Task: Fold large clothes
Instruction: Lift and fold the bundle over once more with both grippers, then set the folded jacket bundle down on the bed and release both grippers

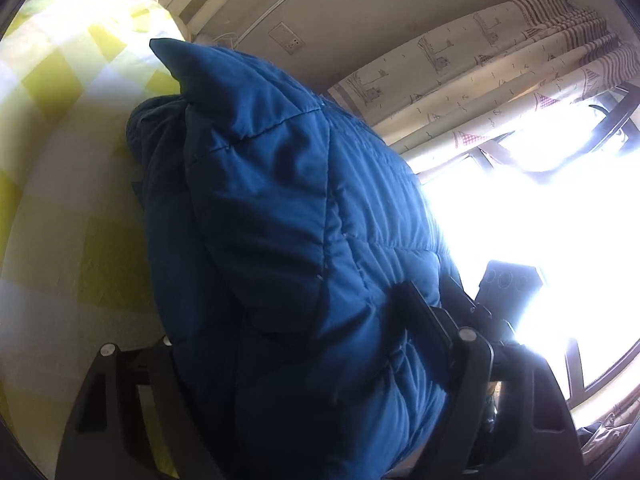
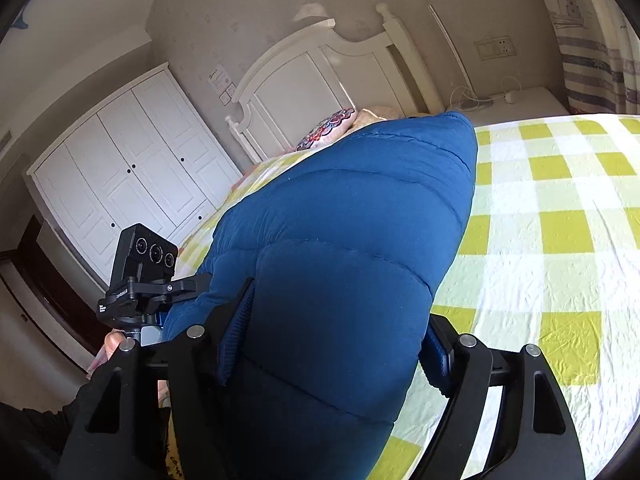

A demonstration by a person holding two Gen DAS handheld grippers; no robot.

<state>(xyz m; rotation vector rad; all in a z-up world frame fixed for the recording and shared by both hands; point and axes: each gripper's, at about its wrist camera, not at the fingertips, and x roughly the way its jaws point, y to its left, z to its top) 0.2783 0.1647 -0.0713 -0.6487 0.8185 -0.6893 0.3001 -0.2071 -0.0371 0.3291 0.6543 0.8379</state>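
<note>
Right gripper: clamped on jacket
Left gripper: clamped on jacket too
Handling: puffy, light, slippery; grip seams

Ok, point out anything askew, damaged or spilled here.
Nothing stands out. The blue padded coat is bunched up only because both sets of jaws clamp it above the checked bedspread. No tear or spill shows. The window glare hides some detail.

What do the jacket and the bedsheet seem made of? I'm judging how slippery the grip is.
The jacket looks like smooth, slightly shiny synthetic shell over puffy filling: stitched quilt lines and swollen panels show it, with a ribbed knit cuff beside the right gripper. The bedsheet looks like matte woven cotton or a blend, with fine creases; the exact fibre is unclear.
</note>
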